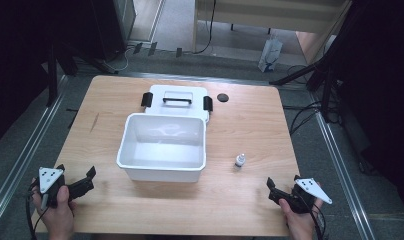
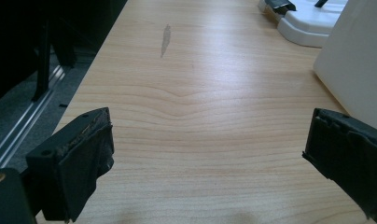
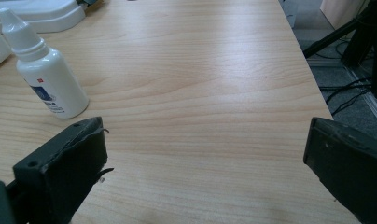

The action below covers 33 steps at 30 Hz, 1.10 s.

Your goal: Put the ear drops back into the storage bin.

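A light wooden table [image 1: 240,125] carries a white rectangular plastic box [image 1: 162,145], open and standing at its middle. The box's white lid with black handle and clips [image 1: 177,100] lies flat just behind it, touching its far wall. The left gripper [image 1: 90,179] rests at the near left corner, jaws spread apart with bare wood between them. The right gripper [image 1: 282,184] sits at the near right, jaws likewise wide and holding nothing. A small white squeeze bottle [image 1: 239,160] stands upright right of the box, near the right gripper. A small black round cap [image 1: 222,97] lies beside the lid.

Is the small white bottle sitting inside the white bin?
No, the bottle stands upright on the table, to the right of the bin.
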Each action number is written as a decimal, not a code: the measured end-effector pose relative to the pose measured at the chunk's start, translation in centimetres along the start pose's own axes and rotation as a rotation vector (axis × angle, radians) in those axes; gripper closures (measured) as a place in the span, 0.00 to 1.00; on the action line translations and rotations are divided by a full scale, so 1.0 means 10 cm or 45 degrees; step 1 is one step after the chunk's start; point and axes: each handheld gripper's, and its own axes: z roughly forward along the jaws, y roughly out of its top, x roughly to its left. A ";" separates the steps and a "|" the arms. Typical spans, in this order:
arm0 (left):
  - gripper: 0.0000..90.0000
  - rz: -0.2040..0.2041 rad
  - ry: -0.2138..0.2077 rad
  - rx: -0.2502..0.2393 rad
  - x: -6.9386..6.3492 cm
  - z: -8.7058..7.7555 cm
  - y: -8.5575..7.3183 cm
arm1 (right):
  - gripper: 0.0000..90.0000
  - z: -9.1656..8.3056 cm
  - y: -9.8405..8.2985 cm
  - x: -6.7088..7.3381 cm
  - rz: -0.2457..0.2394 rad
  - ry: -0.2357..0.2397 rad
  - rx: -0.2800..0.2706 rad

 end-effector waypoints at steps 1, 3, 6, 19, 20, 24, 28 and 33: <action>0.02 0.004 0.004 0.001 0.00 0.00 0.00 | 0.00 0.00 0.00 0.00 0.002 -0.002 0.001; 0.00 0.006 0.008 -0.001 -0.01 0.00 0.00 | 0.00 0.00 0.00 0.00 0.003 -0.004 0.003; 0.00 0.016 0.017 0.000 -0.02 0.00 0.00 | 0.00 0.01 0.01 0.01 -0.011 -0.004 0.027; 0.00 0.036 0.042 0.003 -0.03 0.00 0.00 | 0.04 0.00 0.40 0.02 -0.274 0.088 0.332; 0.00 0.036 0.043 0.003 -0.03 0.00 0.00 | 0.04 0.01 0.46 0.04 -0.318 0.095 0.373; 0.00 0.037 0.047 0.002 -0.03 0.00 0.00 | 0.04 0.03 0.59 0.06 -0.407 0.111 0.461; 0.00 0.039 0.050 0.002 -0.03 0.00 0.00 | 0.04 0.09 0.81 0.17 -0.607 0.145 0.651; 0.00 0.033 0.047 0.003 -0.03 0.00 0.00 | 0.10 0.18 0.97 0.35 -0.764 0.215 0.823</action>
